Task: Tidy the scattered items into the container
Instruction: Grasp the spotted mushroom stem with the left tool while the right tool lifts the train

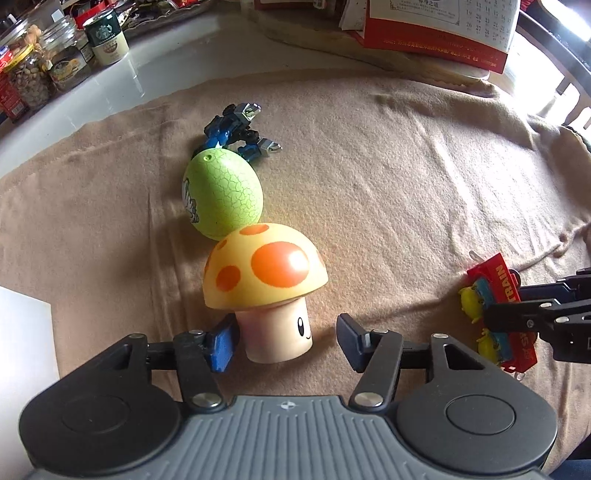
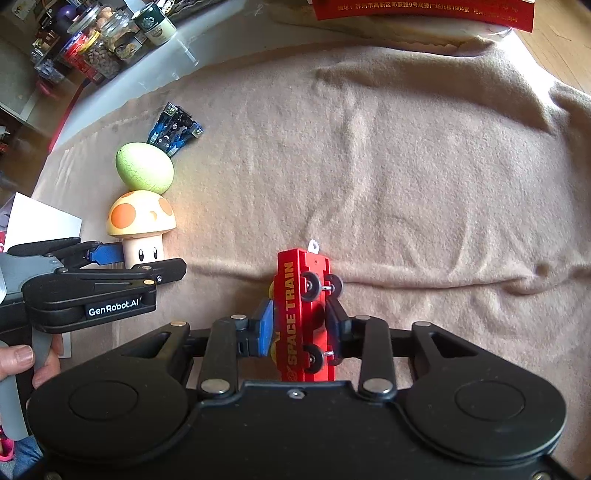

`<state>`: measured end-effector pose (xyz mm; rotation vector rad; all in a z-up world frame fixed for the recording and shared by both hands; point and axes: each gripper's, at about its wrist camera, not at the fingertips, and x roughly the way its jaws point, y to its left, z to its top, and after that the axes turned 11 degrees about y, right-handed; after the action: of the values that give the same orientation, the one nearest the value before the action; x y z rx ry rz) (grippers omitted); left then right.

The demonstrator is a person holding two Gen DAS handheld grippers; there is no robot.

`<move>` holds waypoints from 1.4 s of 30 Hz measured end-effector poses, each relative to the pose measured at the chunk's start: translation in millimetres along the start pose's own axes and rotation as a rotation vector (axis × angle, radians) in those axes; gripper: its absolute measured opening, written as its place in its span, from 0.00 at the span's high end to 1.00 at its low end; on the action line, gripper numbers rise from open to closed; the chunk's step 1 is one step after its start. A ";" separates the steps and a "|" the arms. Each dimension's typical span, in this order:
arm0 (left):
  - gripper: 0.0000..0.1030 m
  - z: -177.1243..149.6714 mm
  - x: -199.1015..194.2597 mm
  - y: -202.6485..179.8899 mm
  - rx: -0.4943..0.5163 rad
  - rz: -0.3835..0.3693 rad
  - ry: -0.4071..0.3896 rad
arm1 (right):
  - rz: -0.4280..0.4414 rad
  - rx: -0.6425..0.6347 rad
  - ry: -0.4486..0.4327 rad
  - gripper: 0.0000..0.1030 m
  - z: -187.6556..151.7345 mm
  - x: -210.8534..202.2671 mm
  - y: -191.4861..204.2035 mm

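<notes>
Red plastic toy train (image 2: 303, 314), tipped on its side on the tan blanket (image 2: 406, 184), is clamped by the right gripper (image 2: 299, 325). Left gripper (image 1: 286, 338) is spread around the yellow orange-spotted mushroom toy (image 1: 266, 273), stem touching one pad. Green crackled egg (image 1: 221, 195) leaning on the cap may be rolled away. Container not identified.

White table (image 1: 122, 79), tan blanket (image 1: 388, 177), jars (image 1: 29, 77), calendar (image 1: 439, 29)
</notes>
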<state>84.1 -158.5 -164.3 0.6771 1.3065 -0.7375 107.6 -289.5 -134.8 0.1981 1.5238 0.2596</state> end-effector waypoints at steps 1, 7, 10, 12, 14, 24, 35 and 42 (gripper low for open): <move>0.43 1.1 1.3 -0.1 -0.005 -0.003 0.003 | 0.001 0.001 0.005 0.66 0.1 0.8 -0.6; 0.60 4.0 2.1 -6.2 0.004 -0.007 0.002 | -0.042 -0.010 0.034 0.56 -0.2 9.8 -2.7; 0.62 2.9 1.4 -11.1 0.011 0.011 0.010 | -0.073 -0.023 0.043 0.50 -1.2 13.7 0.3; 0.62 2.3 2.1 -16.2 0.019 0.032 0.012 | -0.093 -0.046 0.045 0.45 -2.4 15.0 5.5; 0.62 0.7 1.9 -19.9 0.020 0.043 0.014 | -0.113 -0.066 0.051 0.37 -3.1 17.6 11.2; 0.63 -7.4 -0.8 -29.1 0.034 0.067 0.008 | -0.354 -0.149 0.068 0.16 -9.6 35.8 41.2; 0.58 -3.4 4.4 -30.5 0.030 0.085 0.019 | -0.232 -0.045 0.082 0.26 0.3 25.1 6.2; 0.43 -0.1 6.2 -29.9 0.017 0.099 0.019 | -0.227 -0.049 0.041 0.77 -2.2 15.7 -1.1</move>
<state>60.8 -177.0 -171.3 0.7593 1.2761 -0.6638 105.9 -286.0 -150.3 -0.0200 1.5636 0.1202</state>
